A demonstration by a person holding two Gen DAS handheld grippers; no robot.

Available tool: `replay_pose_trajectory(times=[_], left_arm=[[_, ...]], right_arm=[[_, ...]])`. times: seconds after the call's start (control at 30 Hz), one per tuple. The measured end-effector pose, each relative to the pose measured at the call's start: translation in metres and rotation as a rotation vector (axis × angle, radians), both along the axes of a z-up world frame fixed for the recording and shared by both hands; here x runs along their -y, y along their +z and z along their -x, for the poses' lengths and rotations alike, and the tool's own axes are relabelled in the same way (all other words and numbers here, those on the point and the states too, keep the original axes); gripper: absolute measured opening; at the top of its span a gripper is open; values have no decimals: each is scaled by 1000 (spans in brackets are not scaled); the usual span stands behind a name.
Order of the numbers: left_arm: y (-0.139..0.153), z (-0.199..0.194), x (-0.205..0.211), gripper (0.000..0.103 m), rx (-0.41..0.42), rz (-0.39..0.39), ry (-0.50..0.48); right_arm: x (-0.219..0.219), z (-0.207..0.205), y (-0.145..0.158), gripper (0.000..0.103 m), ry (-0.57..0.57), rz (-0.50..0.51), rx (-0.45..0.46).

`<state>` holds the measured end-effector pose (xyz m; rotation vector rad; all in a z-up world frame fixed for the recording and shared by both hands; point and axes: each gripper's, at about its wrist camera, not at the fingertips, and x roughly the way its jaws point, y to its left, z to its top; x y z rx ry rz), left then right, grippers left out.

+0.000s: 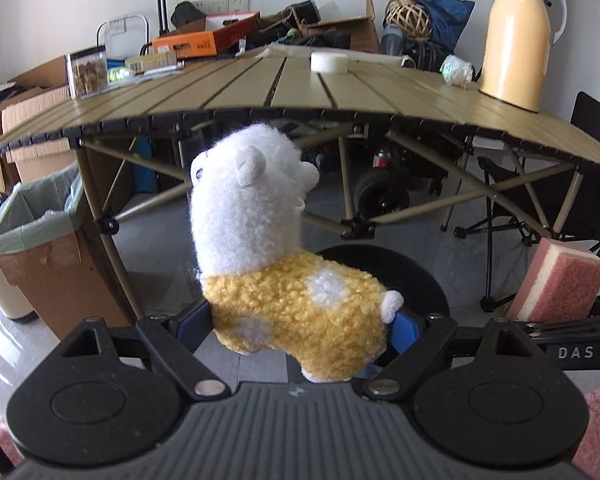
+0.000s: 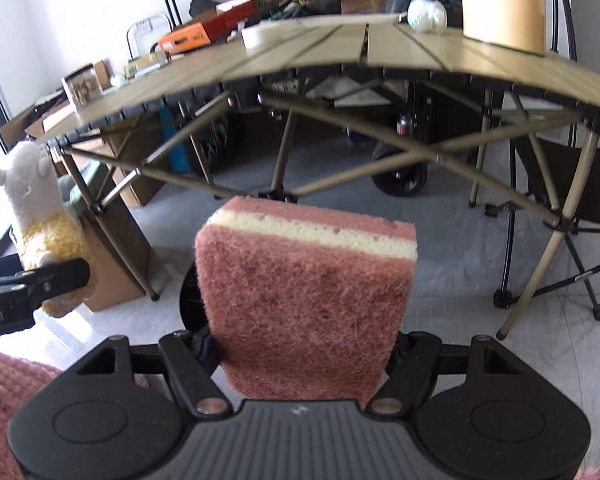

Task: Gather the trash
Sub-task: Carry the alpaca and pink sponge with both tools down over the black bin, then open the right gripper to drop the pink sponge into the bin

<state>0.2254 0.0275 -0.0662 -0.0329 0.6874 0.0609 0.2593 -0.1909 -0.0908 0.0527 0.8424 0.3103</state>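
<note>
My left gripper (image 1: 300,330) is shut on a plush alpaca (image 1: 284,280), white head and yellow body, held upright below the table's front edge. The alpaca also shows at the left in the right wrist view (image 2: 40,216). My right gripper (image 2: 304,344) is shut on a pink sponge (image 2: 304,296) with a cream layer; the sponge also shows at the right in the left wrist view (image 1: 556,284). A cardboard bin with a green liner (image 1: 36,216) stands on the floor to the left, by the table leg.
A folding slatted table (image 1: 260,88) stands ahead with a yellow thermos (image 1: 516,36), a white tape roll (image 1: 328,62), a crumpled plastic wad (image 1: 456,70), a clear snack jar (image 1: 86,72) and boxes. A folding chair (image 1: 580,200) stands at the right. Pink rug lies below.
</note>
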Motion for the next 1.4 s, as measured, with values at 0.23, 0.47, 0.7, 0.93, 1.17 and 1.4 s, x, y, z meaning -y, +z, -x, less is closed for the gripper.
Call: replay_pose_trajectory(times=[0.23,0.47,0.7,0.93,1.17,1.4], left_arm=[[-24,-14,-14,88,-56,29,12],[-32,-22,-22,88,-75,31,29],[-37,-30,-34,88,-93,39,58],[-42,-38,-46,88,-107,39,99],[-49,-52,-56,88,-120,32,136],[-58,-65,-65,88,-143,41,181]], right_arm=[[-3,-6,-19,72,0,19,-53],[-10,-18,-27,72,2,39,-84],[-34,-39,-27,72,49,72,-77],[-66,-72,-32,72,80,93,-103],[-88,-104,-45,72,84,103,-157],[-101,-126,-64,72,77,119,-215]])
